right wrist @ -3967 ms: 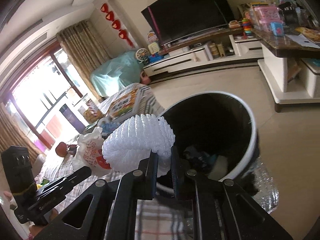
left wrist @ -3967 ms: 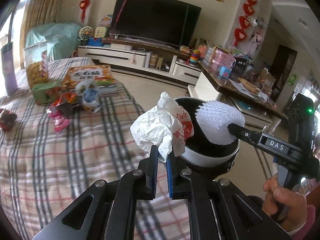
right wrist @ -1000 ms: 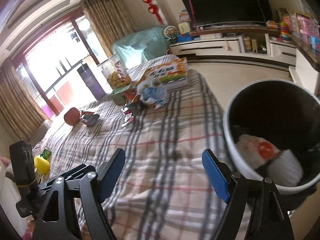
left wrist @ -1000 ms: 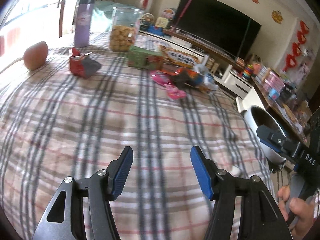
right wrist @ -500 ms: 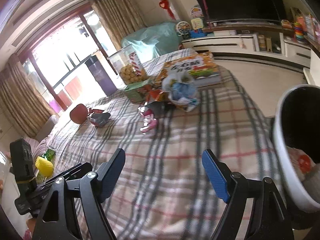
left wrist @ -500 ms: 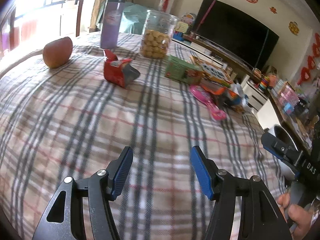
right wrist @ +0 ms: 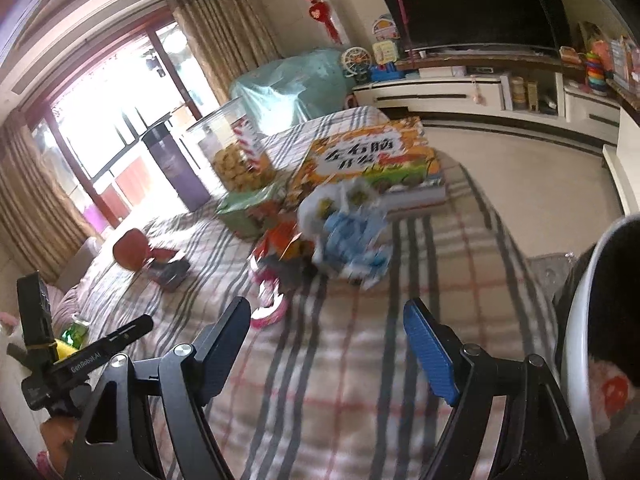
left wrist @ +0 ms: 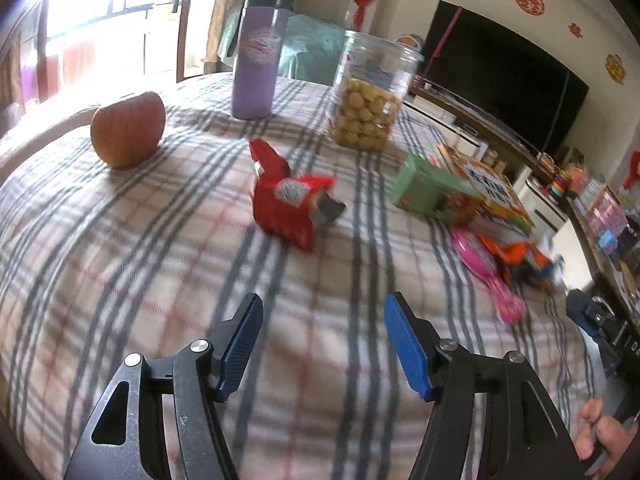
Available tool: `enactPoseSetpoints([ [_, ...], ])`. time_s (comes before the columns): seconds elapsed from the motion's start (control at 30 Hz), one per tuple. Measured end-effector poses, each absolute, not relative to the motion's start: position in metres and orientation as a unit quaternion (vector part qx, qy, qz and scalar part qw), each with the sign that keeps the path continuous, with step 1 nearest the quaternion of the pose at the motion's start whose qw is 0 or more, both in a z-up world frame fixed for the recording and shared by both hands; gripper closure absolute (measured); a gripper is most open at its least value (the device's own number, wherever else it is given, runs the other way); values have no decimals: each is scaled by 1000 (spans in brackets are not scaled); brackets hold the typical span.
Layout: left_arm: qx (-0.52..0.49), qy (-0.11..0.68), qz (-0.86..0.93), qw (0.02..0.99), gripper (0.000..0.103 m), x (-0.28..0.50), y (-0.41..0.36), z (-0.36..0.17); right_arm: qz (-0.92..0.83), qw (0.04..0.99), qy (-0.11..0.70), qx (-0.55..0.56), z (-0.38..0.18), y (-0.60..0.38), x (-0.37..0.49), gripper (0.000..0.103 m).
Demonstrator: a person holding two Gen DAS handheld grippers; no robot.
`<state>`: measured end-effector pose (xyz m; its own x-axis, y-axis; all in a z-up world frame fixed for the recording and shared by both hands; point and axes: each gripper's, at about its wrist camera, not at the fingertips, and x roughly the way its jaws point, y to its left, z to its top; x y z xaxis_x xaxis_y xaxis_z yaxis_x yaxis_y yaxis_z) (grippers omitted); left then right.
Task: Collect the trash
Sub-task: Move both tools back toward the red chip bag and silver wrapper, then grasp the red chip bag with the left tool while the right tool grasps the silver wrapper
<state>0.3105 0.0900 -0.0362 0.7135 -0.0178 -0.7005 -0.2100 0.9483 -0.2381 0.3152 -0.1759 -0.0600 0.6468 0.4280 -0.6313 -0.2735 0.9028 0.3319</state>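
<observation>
My left gripper [left wrist: 320, 320] is open over the plaid tablecloth [left wrist: 120, 264], with nothing between its fingers. Beyond it lies a crumpled red snack wrapper [left wrist: 288, 204]. A pink wrapper [left wrist: 484, 268] and an orange wrapper [left wrist: 516, 256] lie to the right. My right gripper [right wrist: 326, 320] is also open and holds nothing. Ahead of it sits a blue-and-white plastic bag [right wrist: 352, 224] beside the orange wrapper [right wrist: 284, 240] and the pink wrapper [right wrist: 272, 312]. The black bin's white rim [right wrist: 580, 320] shows at the right edge, with crumpled paper [right wrist: 608, 392] inside.
An apple [left wrist: 128, 130], a purple tumbler [left wrist: 260, 52], a clear jar of snacks [left wrist: 368, 104], a green box [left wrist: 428, 188] and a picture-book box [right wrist: 368, 156] stand at the far side of the table. A hand [left wrist: 600, 432] grips the other gripper's handle at lower right.
Both grippers have travelled away from the bin across the table toward the wrappers. The bin has slid to the right edge of the right view. The red wrapper looks nearer in the left view.
</observation>
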Motion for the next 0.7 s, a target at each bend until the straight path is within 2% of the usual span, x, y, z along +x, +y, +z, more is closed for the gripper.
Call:
enactPoseSetpoints([
  [0.2, -155, 356, 78, 918, 35, 342, 105, -37, 191, 901, 374, 106, -62, -173, 342, 25],
  [0.27, -149, 357, 85, 918, 35, 353, 107, -41, 193, 898, 381, 104, -67, -171, 349, 31],
  [0.3, -146, 357, 86, 919, 37, 357, 108, -43, 195, 897, 384, 101, -69, -169, 353, 40],
  [0.33, -142, 358, 85, 919, 38, 360, 108, -45, 197, 894, 389, 98, -71, -167, 355, 54],
  [0.37, -138, 358, 82, 920, 46, 364, 108, -48, 200, 892, 394, 96, -74, -166, 358, 62],
  [0.4, -137, 362, 76, 919, 67, 367, 107, -50, 203, 891, 396, 94, -75, -165, 358, 68],
  [0.47, -138, 374, 63, 915, 92, 373, 107, -55, 209, 892, 391, 90, -75, -164, 355, 72],
  [0.5, -137, 375, 62, 915, 98, 374, 107, -56, 213, 892, 389, 89, -75, -164, 353, 73],
  [0.6, -128, 364, 58, 921, 103, 371, 104, -52, 222, 890, 387, 90, -72, -163, 345, 74],
  [0.7, -120, 359, 49, 924, 103, 362, 97, -49, 232, 888, 386, 89, -69, -163, 335, 75],
])
